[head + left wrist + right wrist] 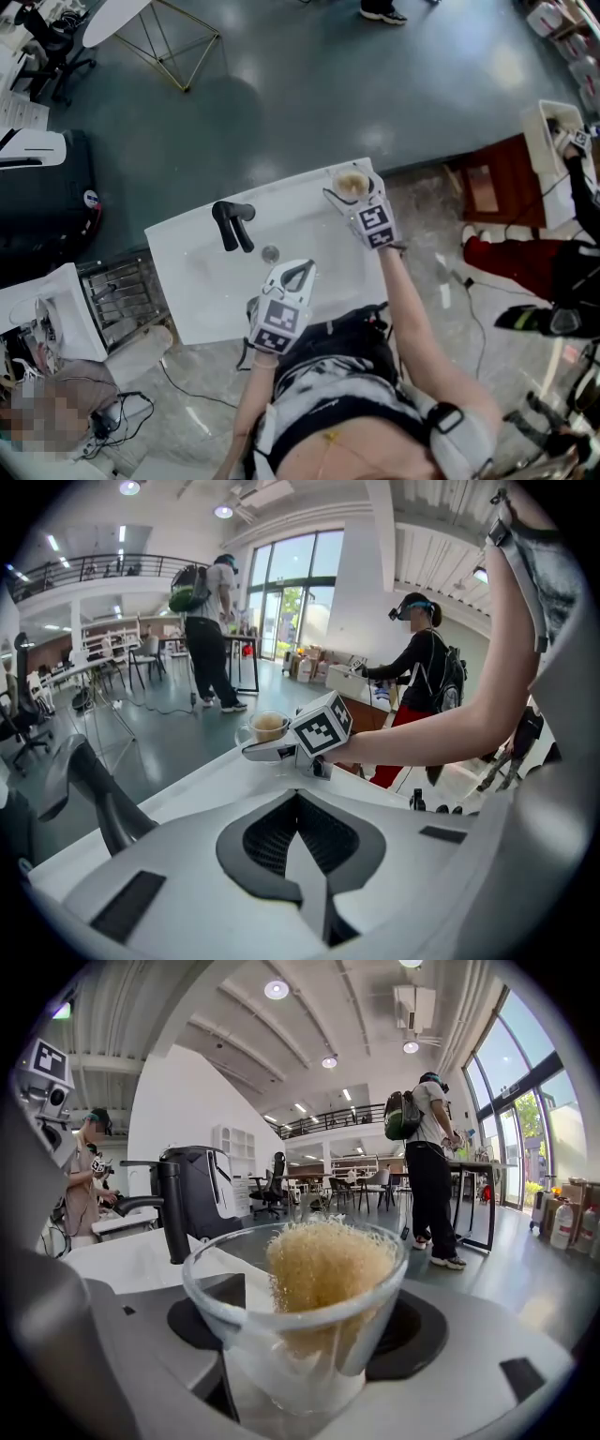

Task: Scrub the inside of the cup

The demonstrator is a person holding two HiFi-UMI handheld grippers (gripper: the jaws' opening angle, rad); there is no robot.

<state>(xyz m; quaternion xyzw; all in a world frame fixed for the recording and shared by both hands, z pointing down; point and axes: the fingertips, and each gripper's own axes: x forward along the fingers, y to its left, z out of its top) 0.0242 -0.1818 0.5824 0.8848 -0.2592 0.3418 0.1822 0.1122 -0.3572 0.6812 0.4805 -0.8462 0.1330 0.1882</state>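
Observation:
A clear glass cup (352, 184) with a tan fibrous scrub sponge (323, 1265) standing inside it sits at the far right corner of the white sink top (206, 291). My right gripper (351, 195) is shut on the cup, one jaw on each side of its glass wall (234, 1354). The left gripper view shows the same cup (267, 727) beyond my right gripper's marker cube. My left gripper (302, 273) is shut and holds nothing. It hovers over the sink's near edge, well apart from the cup.
A black faucet (232, 223) stands at the back of the basin beside the drain (270, 252). A wire rack (122, 295) and a black case (47, 197) lie to the left of the sink. A person (572, 272) stands at the right.

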